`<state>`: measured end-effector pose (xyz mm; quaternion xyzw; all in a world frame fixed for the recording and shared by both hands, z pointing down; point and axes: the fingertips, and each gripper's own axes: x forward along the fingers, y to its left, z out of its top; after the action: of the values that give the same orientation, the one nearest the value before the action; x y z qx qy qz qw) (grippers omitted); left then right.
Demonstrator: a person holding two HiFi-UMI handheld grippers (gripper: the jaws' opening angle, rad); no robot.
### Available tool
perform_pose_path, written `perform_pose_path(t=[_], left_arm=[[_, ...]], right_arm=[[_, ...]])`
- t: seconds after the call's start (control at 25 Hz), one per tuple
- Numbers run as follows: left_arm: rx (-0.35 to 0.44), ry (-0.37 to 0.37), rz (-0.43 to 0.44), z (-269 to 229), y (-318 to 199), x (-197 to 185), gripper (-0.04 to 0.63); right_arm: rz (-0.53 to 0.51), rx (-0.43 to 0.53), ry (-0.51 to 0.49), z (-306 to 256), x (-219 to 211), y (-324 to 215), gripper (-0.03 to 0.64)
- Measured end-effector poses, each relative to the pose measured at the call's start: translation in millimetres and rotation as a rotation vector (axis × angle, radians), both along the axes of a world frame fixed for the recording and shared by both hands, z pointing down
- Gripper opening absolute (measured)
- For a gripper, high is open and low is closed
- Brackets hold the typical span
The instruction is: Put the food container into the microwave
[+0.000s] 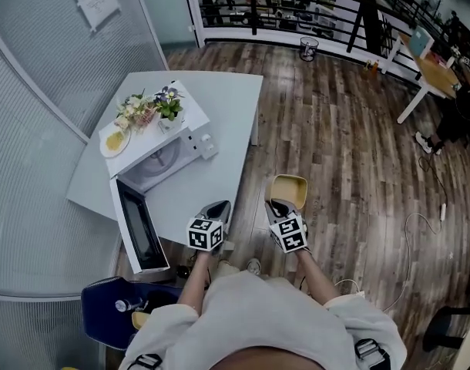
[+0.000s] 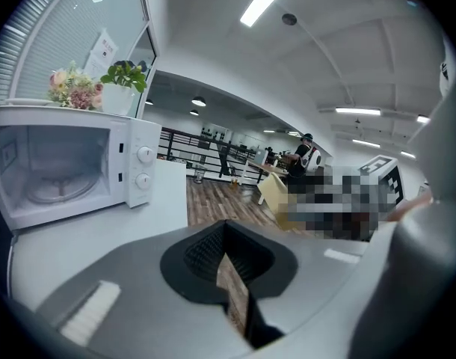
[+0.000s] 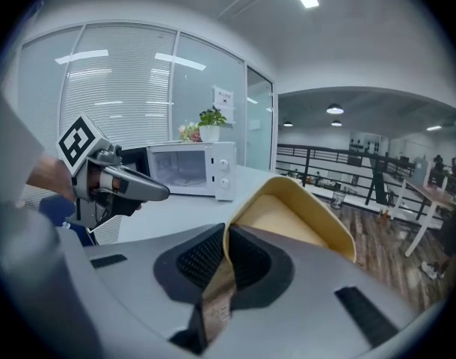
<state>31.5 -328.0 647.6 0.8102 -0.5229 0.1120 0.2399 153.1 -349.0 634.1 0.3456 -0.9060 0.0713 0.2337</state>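
Note:
A yellow food container (image 1: 289,187) hangs over the wood floor just right of the white table (image 1: 219,106). My right gripper (image 1: 277,204) is shut on its near rim; the right gripper view shows the wall of the container (image 3: 288,219) pinched between the pads of the right gripper (image 3: 226,245). The white microwave (image 1: 162,156) stands on the table with its door (image 1: 139,226) swung open toward me, and its cavity (image 2: 63,167) is empty. My left gripper (image 1: 219,205) hovers over the table's near corner, its jaws shut on nothing (image 2: 224,230).
A flower pot (image 1: 154,106) and a plate of food (image 1: 114,139) sit on top of the microwave. A blue chair (image 1: 112,311) stands below the open door. A waste bin (image 1: 309,48) and a white desk (image 1: 431,75) are far off across the floor.

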Motion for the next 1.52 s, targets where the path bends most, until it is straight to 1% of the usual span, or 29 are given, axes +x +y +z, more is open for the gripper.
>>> perform_pose_path(t=[0.12, 0.48, 0.68, 0.88, 1.16, 1.32, 1.52], left_arm=[[-0.002, 0.002, -0.05, 2.8, 5.0, -19.3, 0.011], [-0.008, 0.015, -0.241, 11.7, 28.8, -90.5, 0.011], [-0.011, 0.018, -0.332, 11.0, 41.3, -124.8, 0.011], [-0.013, 0.023, -0.403, 11.6, 48.4, -155.7, 0.011], [-0.005, 0.032, -0.463, 11.9, 48.4, -193.0, 0.011], [0.005, 0.037, -0.475, 7.7, 45.7, -209.1, 0.011], [0.013, 0.047, -0.478, 4.1, 41.7, -225.7, 0.011]], right_arm=[[-0.053, 0.001, -0.002, 0.6, -22.4, -2.7, 0.028], [-0.245, 0.008, 0.013, 4.5, -101.4, -0.1, 0.028], [-0.344, 0.005, 0.017, 3.0, -143.7, 6.0, 0.028], [-0.425, 0.001, 0.021, 3.0, -182.9, 9.7, 0.028], [-0.515, 0.004, 0.037, 9.5, -232.7, 12.1, 0.028], [-0.571, 0.007, 0.042, 6.5, -261.2, 19.9, 0.028], [-0.605, 0.012, 0.055, 1.4, -288.9, 23.9, 0.028]])
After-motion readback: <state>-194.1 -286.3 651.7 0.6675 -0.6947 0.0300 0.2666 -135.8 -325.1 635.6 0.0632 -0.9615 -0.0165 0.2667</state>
